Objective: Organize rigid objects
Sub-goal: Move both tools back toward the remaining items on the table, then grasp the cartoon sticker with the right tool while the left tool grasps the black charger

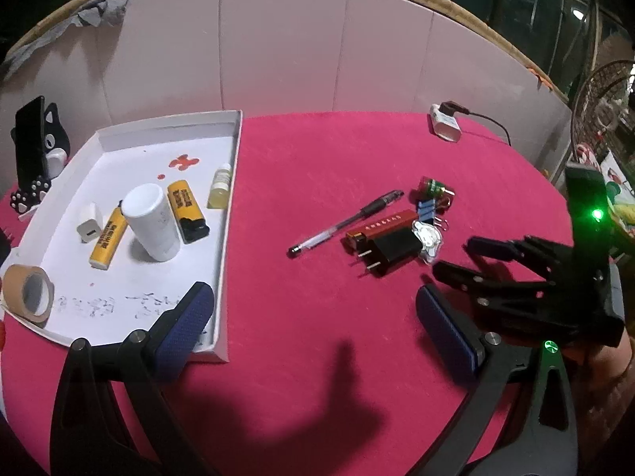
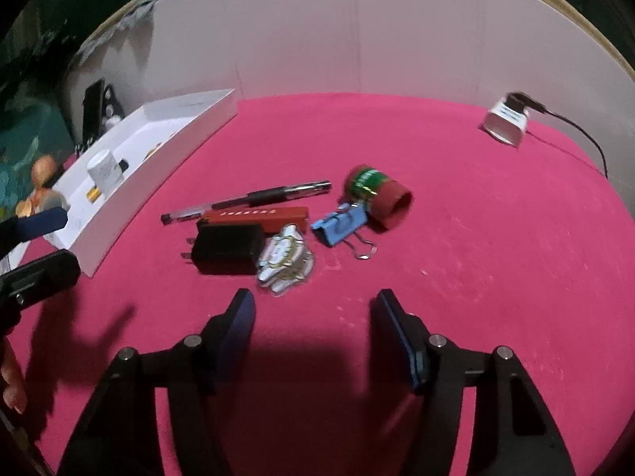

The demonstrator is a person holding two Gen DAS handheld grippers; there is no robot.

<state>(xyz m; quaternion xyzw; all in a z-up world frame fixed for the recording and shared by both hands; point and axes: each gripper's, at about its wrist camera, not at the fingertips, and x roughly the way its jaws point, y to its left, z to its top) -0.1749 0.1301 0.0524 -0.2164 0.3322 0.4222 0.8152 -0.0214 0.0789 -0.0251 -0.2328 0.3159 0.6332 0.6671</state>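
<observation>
A small pile lies on the pink cloth: a pen (image 2: 274,194), a red lighter (image 2: 258,216), a black plug adapter (image 2: 226,248), a cartoon charm (image 2: 283,263), a blue binder clip (image 2: 339,226) and a green-and-red roll (image 2: 377,194). My right gripper (image 2: 317,313) hovers just in front of the charm, open, nothing between its pads. My left gripper (image 1: 317,317) is open and empty, its left finger (image 1: 190,317) over the near corner of the white tray (image 1: 226,206). The tray holds a white bottle (image 1: 152,222), two yellow lighters and a white plug cube.
A tape roll (image 1: 27,295) sits on the tray's near left corner. A white charger with a black cable (image 1: 446,121) lies at the far right. A phone on a cat stand (image 1: 29,146) is beyond the tray. White panels wall the table's back.
</observation>
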